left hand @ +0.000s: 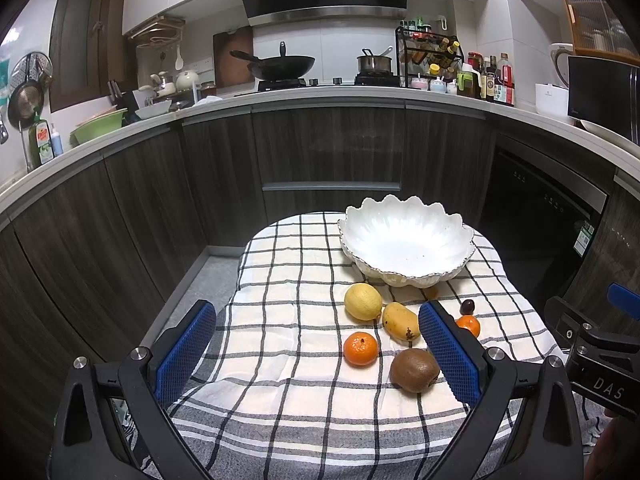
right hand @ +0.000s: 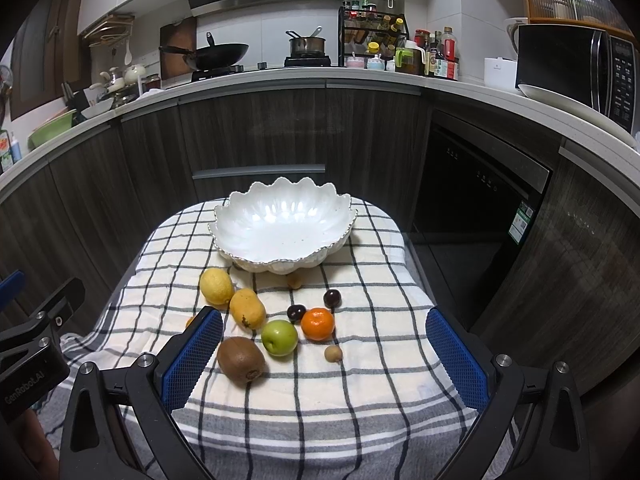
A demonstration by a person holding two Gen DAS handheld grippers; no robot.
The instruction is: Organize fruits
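Note:
A white scalloped bowl (left hand: 406, 240) (right hand: 282, 226) stands empty at the far side of a checked cloth (left hand: 288, 280) (right hand: 360, 360). In front of it lie a lemon (left hand: 363, 301) (right hand: 216, 286), a mango (left hand: 401, 321) (right hand: 247, 308), a kiwi (left hand: 414, 370) (right hand: 241, 359), a green apple (right hand: 279, 337), two mandarins (left hand: 360, 349) (right hand: 317, 323), two dark plums (right hand: 332, 298) (right hand: 296, 313) and two small brown fruits (right hand: 333, 353) (right hand: 295, 280). My left gripper (left hand: 316, 352) is open above the cloth's near left. My right gripper (right hand: 324, 360) is open above the near right, fruits between its fingers' line of sight.
The cloth covers a small raised table in a kitchen. Dark cabinets (right hand: 260, 128) and a dishwasher (right hand: 480, 208) stand behind it. The counter above holds a wok (left hand: 280, 66), a pot (right hand: 307, 46), bottles (right hand: 436, 58) and a microwave (right hand: 576, 68). Floor shows at the left (left hand: 200, 284).

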